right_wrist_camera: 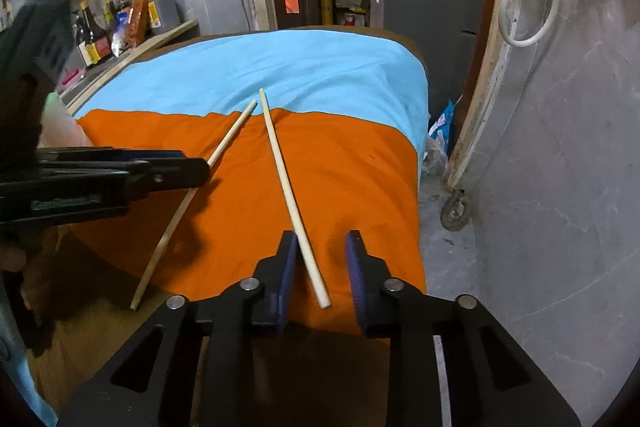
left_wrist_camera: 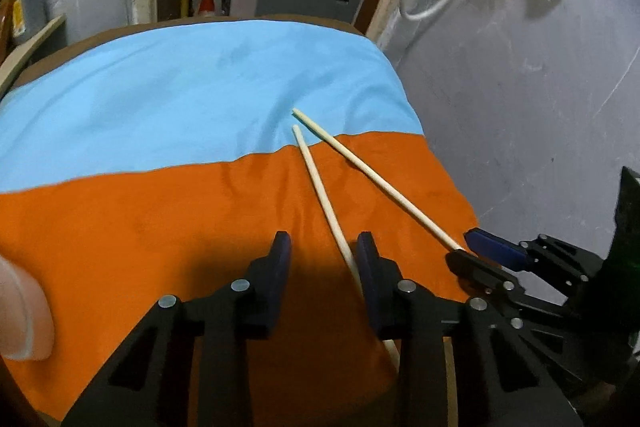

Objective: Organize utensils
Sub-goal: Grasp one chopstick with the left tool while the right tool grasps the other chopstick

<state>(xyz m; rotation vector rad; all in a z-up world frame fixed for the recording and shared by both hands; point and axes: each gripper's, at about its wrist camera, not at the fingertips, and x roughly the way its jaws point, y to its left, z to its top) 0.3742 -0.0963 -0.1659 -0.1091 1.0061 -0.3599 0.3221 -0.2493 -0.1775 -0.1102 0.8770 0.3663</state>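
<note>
Chopsticks [left_wrist_camera: 320, 187] lie unpinched between the parted jaws of left gripper [left_wrist_camera: 324, 247] and right gripper [right_wrist_camera: 322, 247], lower centre; each probably needs centring before clamping.

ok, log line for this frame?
stage: pre-grasp | left claw: open around left chopstick | right claw: open around right chopstick | both on orange-and-blue cloth

dim indoor light, sharp centres (fisheye-bent edges), dark vignetted corners.
</note>
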